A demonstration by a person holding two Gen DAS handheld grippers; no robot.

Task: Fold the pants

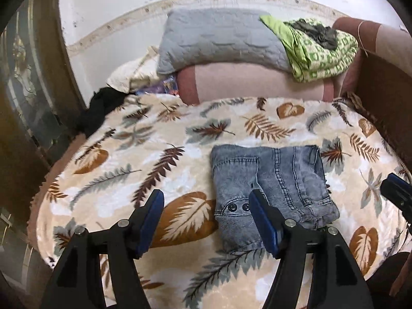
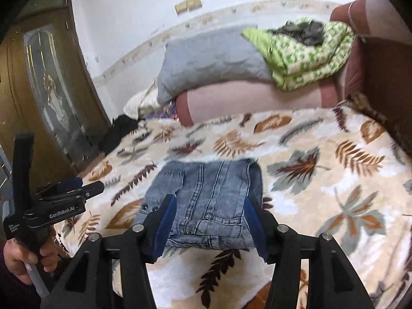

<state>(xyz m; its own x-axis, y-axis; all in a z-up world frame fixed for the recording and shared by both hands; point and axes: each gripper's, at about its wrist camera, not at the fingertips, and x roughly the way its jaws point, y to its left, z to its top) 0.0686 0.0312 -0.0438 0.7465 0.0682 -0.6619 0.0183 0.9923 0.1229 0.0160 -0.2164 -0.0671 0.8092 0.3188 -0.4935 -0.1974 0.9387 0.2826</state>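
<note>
The blue denim pants (image 1: 273,193) lie folded into a compact rectangle on the leaf-patterned blanket (image 1: 144,159). My left gripper (image 1: 206,203) is open and empty, above the blanket at the pants' near left edge. My right gripper (image 2: 209,211) is open and empty, held above the near end of the folded pants (image 2: 208,193). The left gripper also shows in the right wrist view (image 2: 77,188), held in a hand at the left. A tip of the right gripper shows in the left wrist view at the far right.
A grey pillow (image 1: 219,41) and a green patterned cloth (image 1: 316,49) rest on a pink bolster (image 1: 257,82) at the head of the bed. A black garment (image 1: 100,108) lies at the blanket's far left. A wooden door (image 2: 51,82) stands left.
</note>
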